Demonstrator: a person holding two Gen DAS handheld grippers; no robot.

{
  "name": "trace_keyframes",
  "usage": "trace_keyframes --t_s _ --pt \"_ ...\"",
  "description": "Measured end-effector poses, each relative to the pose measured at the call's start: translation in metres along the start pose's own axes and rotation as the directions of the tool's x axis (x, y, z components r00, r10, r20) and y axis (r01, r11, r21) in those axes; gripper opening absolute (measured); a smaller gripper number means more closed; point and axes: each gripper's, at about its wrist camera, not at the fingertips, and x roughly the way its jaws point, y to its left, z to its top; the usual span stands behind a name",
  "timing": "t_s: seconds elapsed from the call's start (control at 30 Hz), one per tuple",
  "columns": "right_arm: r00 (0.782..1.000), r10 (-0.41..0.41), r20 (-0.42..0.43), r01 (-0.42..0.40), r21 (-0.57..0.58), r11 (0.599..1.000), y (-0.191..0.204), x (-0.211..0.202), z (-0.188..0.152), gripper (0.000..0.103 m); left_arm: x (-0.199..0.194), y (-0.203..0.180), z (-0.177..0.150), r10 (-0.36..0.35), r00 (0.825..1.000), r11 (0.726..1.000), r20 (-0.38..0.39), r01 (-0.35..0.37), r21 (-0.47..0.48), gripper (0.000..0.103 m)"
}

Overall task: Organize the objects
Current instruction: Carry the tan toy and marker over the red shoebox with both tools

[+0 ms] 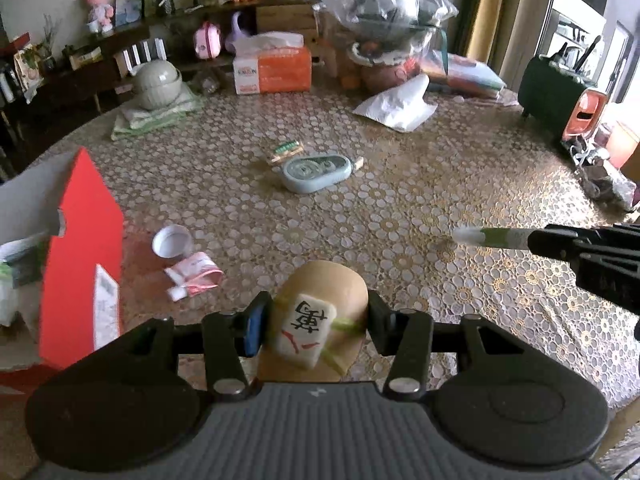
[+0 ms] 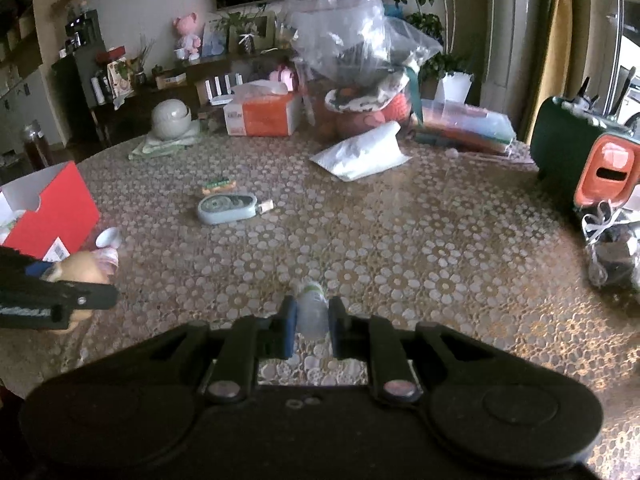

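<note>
**Desk:** What is the left gripper doing?

**Photographer:** Its jaws are standing partly spread and pinching a tan plush toy with a mahjong-tile patch, holding it above the lace-patterned tablecloth at the near edge of the table.

**Desk:** And the right gripper?

**Photographer:** Its jaws are pressing almost together on a slim white-and-green tube, which is sticking out past the blue pads. From the left wrist view the tube's tip is pointing left, over the cloth.

**Desk:** What is lying around them?

**Photographer:** An open red box is sitting at the near left, with a white cap and a pink packet just beside it. Farther out, mid-table, a pale blue case is lying next to a small green-striped packet. An orange tissue box and a clear plastic bag are standing at the far side.
</note>
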Motion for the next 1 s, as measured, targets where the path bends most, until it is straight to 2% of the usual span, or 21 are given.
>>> trace_keyframes --t_s 0.2,0.43,0.6,0.8,1.0 --pt "1.0 -0.018 0.021 0.019 -0.011 1.0 0.012 -0.014 0.01 0.016 -0.027 0.022 0.006 -0.026 1.0 1.0 0.012 0.026 -0.014 0.049" --pt "0.999 -0.027 0.036 0.028 -0.036 0.999 0.028 -0.027 0.02 0.016 -0.066 0.052 0.013 -0.013 0.998 1.0 0.067 0.013 -0.006 0.049" --pt "0.998 -0.009 0.069 0.015 -0.076 0.997 0.048 -0.042 0.038 0.016 -0.087 0.083 0.014 -0.006 0.997 0.999 0.071 0.009 -0.036 0.049" --pt "0.996 0.03 0.089 -0.017 -0.147 0.989 0.087 -0.056 0.062 0.016 -0.107 0.124 0.014 0.049 0.996 0.997 0.073 -0.045 -0.065 0.049" --pt "0.986 0.12 0.112 -0.095 -0.207 0.974 0.143 -0.061 0.09 0.016 -0.13 0.167 0.011 0.097 0.991 0.993 0.091 -0.09 -0.074 0.049"
